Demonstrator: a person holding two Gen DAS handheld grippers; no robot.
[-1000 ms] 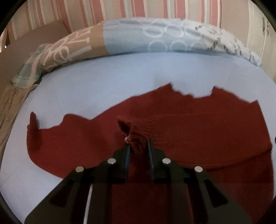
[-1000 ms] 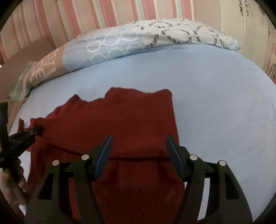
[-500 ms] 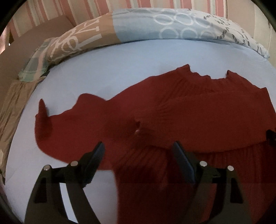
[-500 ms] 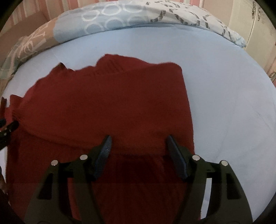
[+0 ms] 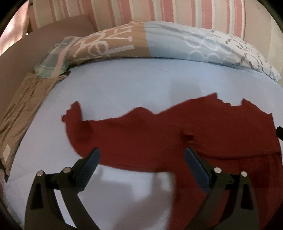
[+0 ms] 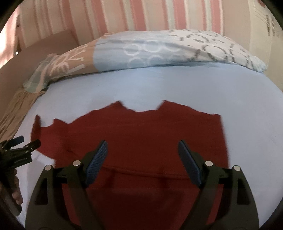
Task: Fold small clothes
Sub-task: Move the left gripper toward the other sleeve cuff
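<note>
A dark red knitted sweater (image 5: 203, 127) lies flat on the light blue bed sheet (image 5: 132, 85). Its right sleeve is folded across the body, with the cuff (image 5: 188, 138) near the middle. Its left sleeve (image 5: 79, 123) stretches out to the left. My left gripper (image 5: 141, 159) is open and empty, above the base of the left sleeve. My right gripper (image 6: 141, 154) is open and empty, above the sweater's body (image 6: 150, 138). The left gripper also shows at the left edge of the right wrist view (image 6: 21, 146).
A long patterned pillow (image 5: 159, 42) lies across the far side of the bed. A tan cover (image 5: 21, 109) hangs at the bed's left edge. A striped pink wall (image 6: 123, 16) stands behind. A cabinet (image 6: 265, 23) is at the far right.
My left gripper opened and let go of the folded sleeve's cuff, then drew back and to the left. My right gripper stayed open and pulled back a little.
</note>
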